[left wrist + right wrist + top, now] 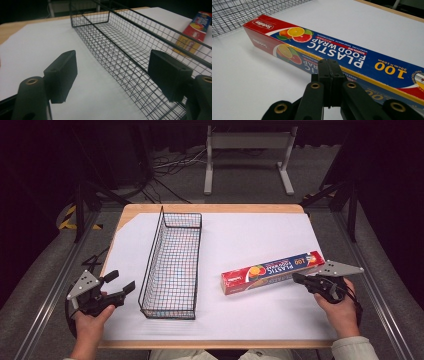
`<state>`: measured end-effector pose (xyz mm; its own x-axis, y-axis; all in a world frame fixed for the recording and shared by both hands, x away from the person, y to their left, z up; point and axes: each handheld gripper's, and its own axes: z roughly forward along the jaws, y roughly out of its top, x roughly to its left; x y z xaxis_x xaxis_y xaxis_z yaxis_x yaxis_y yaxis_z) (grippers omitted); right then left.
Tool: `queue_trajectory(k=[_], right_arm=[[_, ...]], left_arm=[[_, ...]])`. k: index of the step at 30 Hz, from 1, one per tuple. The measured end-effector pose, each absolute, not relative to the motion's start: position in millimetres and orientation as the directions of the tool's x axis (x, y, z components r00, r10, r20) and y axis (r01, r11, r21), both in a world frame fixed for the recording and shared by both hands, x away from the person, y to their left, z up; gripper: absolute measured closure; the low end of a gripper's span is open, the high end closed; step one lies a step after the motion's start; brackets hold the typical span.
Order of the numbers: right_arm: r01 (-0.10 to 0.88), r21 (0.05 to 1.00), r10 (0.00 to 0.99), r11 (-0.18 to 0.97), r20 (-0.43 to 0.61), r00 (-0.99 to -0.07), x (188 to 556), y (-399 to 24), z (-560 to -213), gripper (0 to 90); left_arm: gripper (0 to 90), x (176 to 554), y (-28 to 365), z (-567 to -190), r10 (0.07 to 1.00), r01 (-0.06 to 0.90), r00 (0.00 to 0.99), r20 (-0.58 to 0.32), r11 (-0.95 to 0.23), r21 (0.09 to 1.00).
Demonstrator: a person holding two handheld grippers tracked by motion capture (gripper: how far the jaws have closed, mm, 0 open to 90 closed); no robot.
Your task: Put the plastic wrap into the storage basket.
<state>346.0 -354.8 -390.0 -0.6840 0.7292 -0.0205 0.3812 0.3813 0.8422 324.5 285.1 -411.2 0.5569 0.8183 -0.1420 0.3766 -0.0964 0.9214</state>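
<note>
A long red and blue box of plastic food wrap (272, 271) lies flat on the white table cover, right of centre; it also fills the right gripper view (342, 50). My right gripper (296, 278) sits just beside the box's near long side, its jaws pressed together with nothing between them (329, 67). A long black wire basket (172, 262) stands left of centre, with nothing in it (117, 42). My left gripper (121, 281) is open at the basket's near left corner, its jaws spread wide (112, 72) over the basket's left wall.
The white sheet (250, 235) covers most of the wooden table (210, 208). A metal frame stand (247, 155) and cables lie on the floor beyond the table. Rails run along both sides of the table.
</note>
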Motion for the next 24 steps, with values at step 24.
queue_trajectory(k=[24], right_arm=[[0.333,0.728,0.489,0.599,-0.003,-0.872,351,-239,-382,90.0]], left_arm=[[21.6,320,278,-406,0.840,0.340,0.539,-0.054,-0.158,0.927]])
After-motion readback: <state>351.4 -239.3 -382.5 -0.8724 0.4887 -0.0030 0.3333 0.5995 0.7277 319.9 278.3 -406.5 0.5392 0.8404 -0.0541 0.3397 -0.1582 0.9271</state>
